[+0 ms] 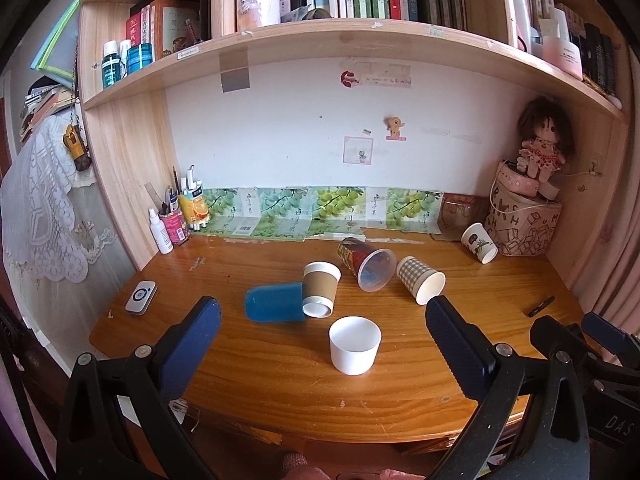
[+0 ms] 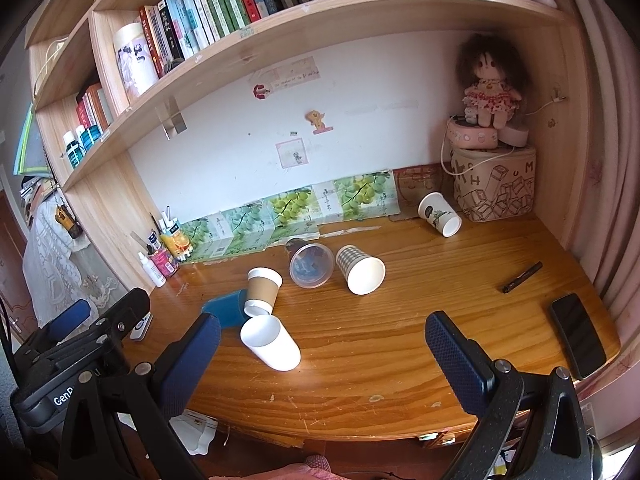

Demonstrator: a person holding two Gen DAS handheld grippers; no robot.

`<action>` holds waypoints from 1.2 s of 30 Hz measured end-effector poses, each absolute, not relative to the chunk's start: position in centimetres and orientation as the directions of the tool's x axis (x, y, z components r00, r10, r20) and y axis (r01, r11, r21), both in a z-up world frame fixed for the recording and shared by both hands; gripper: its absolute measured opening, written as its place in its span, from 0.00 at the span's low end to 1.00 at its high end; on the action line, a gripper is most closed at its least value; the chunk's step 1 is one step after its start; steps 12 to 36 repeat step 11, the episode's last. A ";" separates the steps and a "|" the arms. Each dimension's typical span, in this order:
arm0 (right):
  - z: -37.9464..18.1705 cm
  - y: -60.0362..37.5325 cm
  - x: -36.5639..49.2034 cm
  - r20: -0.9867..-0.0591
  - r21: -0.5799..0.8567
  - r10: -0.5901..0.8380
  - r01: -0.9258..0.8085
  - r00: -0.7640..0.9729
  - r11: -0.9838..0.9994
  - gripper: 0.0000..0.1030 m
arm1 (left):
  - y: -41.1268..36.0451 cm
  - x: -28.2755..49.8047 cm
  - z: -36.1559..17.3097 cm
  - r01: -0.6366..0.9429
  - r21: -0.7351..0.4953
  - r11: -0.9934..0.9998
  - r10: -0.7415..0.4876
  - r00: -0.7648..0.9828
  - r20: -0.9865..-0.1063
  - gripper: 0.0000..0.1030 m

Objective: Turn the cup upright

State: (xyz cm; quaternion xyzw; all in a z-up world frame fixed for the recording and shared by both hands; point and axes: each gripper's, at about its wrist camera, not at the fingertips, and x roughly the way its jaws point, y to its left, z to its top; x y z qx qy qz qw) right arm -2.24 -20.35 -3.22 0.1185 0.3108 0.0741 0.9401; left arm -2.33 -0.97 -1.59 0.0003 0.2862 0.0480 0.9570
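Several cups are on the wooden desk (image 1: pixel 280 376). A white cup (image 1: pixel 354 344) stands upright nearest me; it also shows in the right wrist view (image 2: pixel 270 342). A blue cup (image 1: pixel 274 303), a clear plastic cup (image 1: pixel 370 267), a checked paper cup (image 1: pixel 420 285) and a white printed cup (image 1: pixel 479 242) lie on their sides. A brown-sleeved cup (image 1: pixel 319 289) is tilted against the blue one. My left gripper (image 1: pixel 322 320) is open and empty, above the desk's front, short of the cups. My right gripper (image 2: pixel 322 338) is open and empty, to the right of the left one.
A white remote (image 1: pixel 141 297) lies at the desk's left. A black pen (image 2: pixel 522 277) and a black phone (image 2: pixel 578 334) lie at the right. A pen holder (image 1: pixel 174 224) and spray bottle (image 1: pixel 160 232) stand back left, a patterned bag (image 1: pixel 524 224) with a doll back right.
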 end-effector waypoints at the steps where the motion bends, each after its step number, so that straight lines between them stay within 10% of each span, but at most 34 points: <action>1: -3.3 -20.2 -2.1 -0.570 0.271 0.217 -0.068 0.792 0.960 1.00 | -0.8 -2.3 -1.6 -0.097 0.027 0.995 0.096 0.829 -0.550 0.99; 36: -3.5 -19.1 -2.1 -0.586 0.270 0.235 -0.087 0.776 0.959 1.00 | 0.4 -2.8 -1.8 -0.129 0.014 0.991 0.116 0.825 -0.554 0.99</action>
